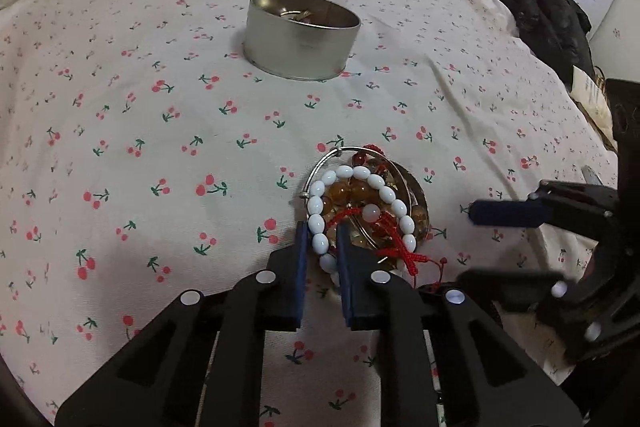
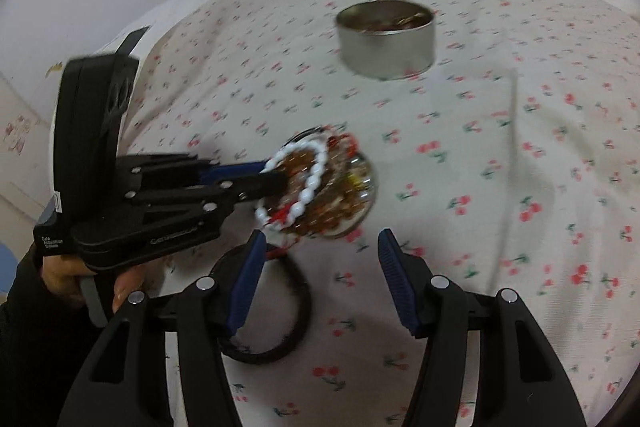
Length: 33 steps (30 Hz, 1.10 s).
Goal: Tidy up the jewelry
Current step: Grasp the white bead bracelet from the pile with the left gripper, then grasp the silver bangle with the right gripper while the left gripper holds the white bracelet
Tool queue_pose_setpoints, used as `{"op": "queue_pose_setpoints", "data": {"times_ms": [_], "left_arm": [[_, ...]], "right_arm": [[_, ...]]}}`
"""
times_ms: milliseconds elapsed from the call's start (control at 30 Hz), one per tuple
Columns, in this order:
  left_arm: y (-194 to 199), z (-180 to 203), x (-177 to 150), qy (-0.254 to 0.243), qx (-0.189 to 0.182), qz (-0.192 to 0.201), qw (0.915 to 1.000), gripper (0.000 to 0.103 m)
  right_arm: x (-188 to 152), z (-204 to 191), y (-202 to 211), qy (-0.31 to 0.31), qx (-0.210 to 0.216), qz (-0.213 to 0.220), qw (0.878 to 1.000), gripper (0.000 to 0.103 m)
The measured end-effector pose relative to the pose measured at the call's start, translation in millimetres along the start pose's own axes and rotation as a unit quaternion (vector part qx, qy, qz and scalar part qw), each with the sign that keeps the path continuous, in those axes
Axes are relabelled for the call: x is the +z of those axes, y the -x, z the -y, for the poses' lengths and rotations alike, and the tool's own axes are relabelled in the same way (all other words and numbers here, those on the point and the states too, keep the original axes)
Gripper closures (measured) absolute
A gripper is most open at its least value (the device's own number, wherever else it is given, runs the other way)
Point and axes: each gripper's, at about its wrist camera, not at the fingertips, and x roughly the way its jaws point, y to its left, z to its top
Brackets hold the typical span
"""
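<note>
Resting on a bed sheet [image 1: 160,131] printed with small red cherries, a round metal tin [image 1: 302,37] stands open near the far side of the bed; a few small gold and reddish pieces lie in its bottom, too small to name. Nearer the cameras lies a shallow round dish [image 1: 420,211] with a shiny rim, heaped with jewelry: amber bead strands [image 1: 352,193], a thin silver bangle [image 1: 344,155] leaning over the pile, red knotted cord [image 1: 404,255] trailing off the near edge, and a white bead bracelet [image 1: 320,223] looped on top.

The left tool [image 1: 322,231] points steeply down at the near-left edge of this dish. Its blue-padded jaws stand drawn in to a narrow gap, with the white bead bracelet's strand between them; the pads sit tight on either side of the beads, so it has the bracelet pinched. In the right wrist view the same tool [image 2: 272,175] reaches in from the left, held by a hand [image 2: 92,279] in a dark sleeve.

The right tool [image 2: 320,251] hangs just in front of the dish with its jaws roughly half spread and nothing between them. A black hair tie [image 2: 280,343] lies on the sheet beneath its left finger, just beside the dish.
</note>
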Motion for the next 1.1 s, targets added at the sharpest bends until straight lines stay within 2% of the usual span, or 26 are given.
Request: {"op": "queue_pose_setpoints", "data": {"times_ms": [133, 267, 367, 433, 567, 933, 1100], "left_arm": [[7.1, -6.3, 1.3, 0.012, -0.005, 0.006, 0.9999, 0.096], [11.4, -12.9, 1.1, 0.02, 0.0, 0.008, 0.9998, 0.096], [1.8, -26.6, -0.7, 0.039, 0.005, -0.025, 0.9989, 0.096], [1.4, -30.8, -1.8, 0.047, 0.004, -0.026, 0.9986, 0.096], [8.0, -27.6, -1.3, 0.034, 0.017, -0.011, 0.9992, 0.096], [36.3, -51.2, 3.5, 0.066, 0.018, 0.024, 0.9973, 0.097], [43.2, -57.4, 2.4, 0.07, 0.018, 0.03, 0.9969, 0.096]], "right_arm": [[-0.3, -6.9, -2.5, 0.004, 0.008, 0.011, 1.0, 0.049], [-2.3, -13.9, -8.4, 0.023, -0.006, 0.004, 1.0, 0.053], [-0.8, -15.4, -7.1, 0.026, -0.003, 0.011, 1.0, 0.053], [-1.5, -18.8, -8.7, 0.035, -0.003, 0.01, 0.999, 0.053], [-0.6, -23.5, -5.6, 0.045, -0.009, 0.025, 0.999, 0.053], [0.6, -24.4, 2.9, 0.053, 0.016, 0.033, 0.998, 0.053], [-5.0, -30.3, -5.2, 0.079, 0.015, -0.003, 0.997, 0.053]]}}
